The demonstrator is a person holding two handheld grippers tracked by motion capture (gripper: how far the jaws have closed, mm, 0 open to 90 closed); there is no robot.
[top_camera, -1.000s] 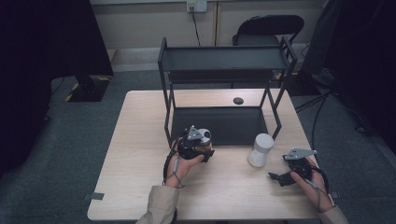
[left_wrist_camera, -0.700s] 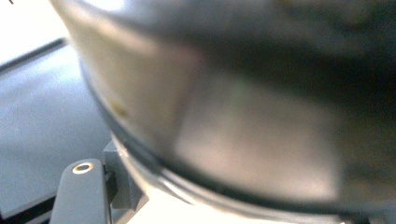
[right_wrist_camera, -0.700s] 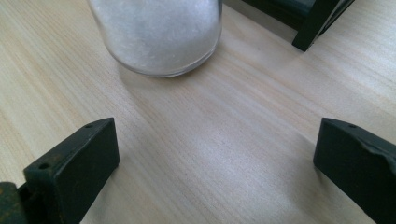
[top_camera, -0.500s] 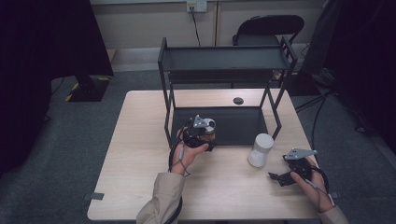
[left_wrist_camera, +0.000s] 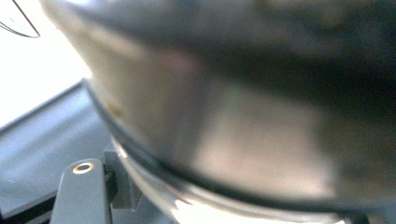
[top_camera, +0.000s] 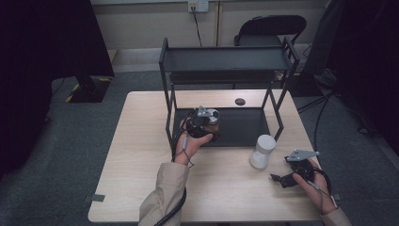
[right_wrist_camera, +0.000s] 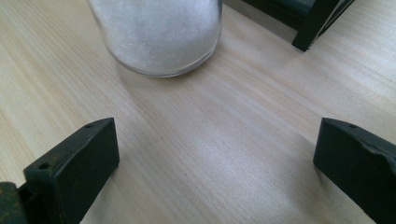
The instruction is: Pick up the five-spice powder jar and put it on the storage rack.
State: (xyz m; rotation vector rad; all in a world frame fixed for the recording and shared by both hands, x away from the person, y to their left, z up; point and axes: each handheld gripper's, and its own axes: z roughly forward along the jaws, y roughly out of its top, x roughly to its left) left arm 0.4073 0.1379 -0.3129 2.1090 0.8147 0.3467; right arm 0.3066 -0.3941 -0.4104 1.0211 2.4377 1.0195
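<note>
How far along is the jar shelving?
Done: nothing is set down yet; the rack's lower shelf holds no jar. In hand: the left gripper is shut on the brown jar, held at the shelf's front left. Left: the white jar stands on the table, in front of the open right gripper, untouched.

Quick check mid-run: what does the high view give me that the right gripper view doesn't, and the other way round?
High view alone: the left gripper holding a brown jar over the lower shelf of the black rack, and a small black disc on the table.

Right gripper view alone: the white granules inside the white jar, and the right gripper with its fingers wide apart, nothing between them.

Both: the white jar, the tabletop, a rack leg.
</note>
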